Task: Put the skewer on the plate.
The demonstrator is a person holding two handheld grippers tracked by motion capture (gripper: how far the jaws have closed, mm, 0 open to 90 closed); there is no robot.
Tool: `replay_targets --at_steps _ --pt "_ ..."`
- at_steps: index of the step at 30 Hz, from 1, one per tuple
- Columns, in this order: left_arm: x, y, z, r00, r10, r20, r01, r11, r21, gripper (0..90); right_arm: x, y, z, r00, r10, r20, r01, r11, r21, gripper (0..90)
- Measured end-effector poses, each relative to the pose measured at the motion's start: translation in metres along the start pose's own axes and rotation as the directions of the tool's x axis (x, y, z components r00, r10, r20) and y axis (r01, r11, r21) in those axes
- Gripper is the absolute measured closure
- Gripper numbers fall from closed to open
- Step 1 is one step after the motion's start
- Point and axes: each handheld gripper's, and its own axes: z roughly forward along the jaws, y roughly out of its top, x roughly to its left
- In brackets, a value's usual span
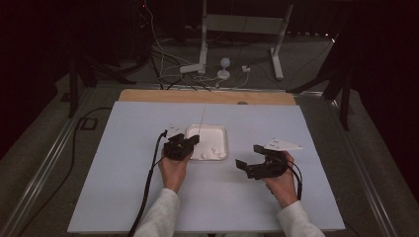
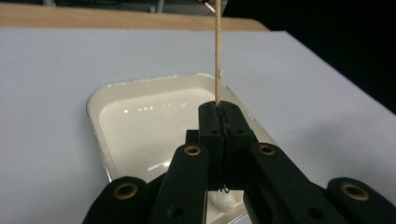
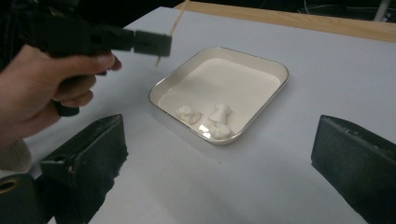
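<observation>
The right gripper (image 3: pixel 219 158) had its jaws spread wide above the pale table (image 3: pixel 327 84). Beyond them sat a white tray (image 3: pixel 261 107) holding three white lumps (image 3: pixel 212 119). At upper left, a hand (image 3: pixel 37 88) held the left gripper (image 3: pixel 161 43), clamped on a thin wooden stick (image 3: pixel 175 23).

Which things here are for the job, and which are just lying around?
For the job:
wooden skewer, clamped in the left gripper
white tray
three white lumps in the tray
right gripper, fingers apart

Just lying around:
cables on the floor
white stand behind the table
</observation>
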Motion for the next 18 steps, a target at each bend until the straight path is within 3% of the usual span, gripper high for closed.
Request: replay_targets --at_steps 10,14,16,18 --pt "0.001 -0.014 0.022 0.9985 -0.05 -0.022 0.052 0.9963 0.069 87.5 0.002 0.0 -0.002 0.9999 -0.011 0.002 0.011 1.0 -0.001 3.1" --pt "0.005 -0.02 0.027 0.995 -0.097 -0.026 0.099 0.9913 0.087 65.3 0.002 0.0 -0.002 0.9999 -0.01 0.004 0.01 1.0 0.001 3.1" --pt "0.007 -0.021 0.025 0.9951 -0.087 -0.045 0.091 0.9928 0.079 57.8 0.002 0.0 -0.003 0.9999 -0.009 0.007 0.009 1.0 0.002 3.1" --pt "0.01 -0.02 0.023 0.9929 -0.107 -0.052 0.11 0.991 0.076 51.9 0.001 -0.001 -0.003 0.9999 -0.011 0.009 0.01 1.0 0.002 3.2"
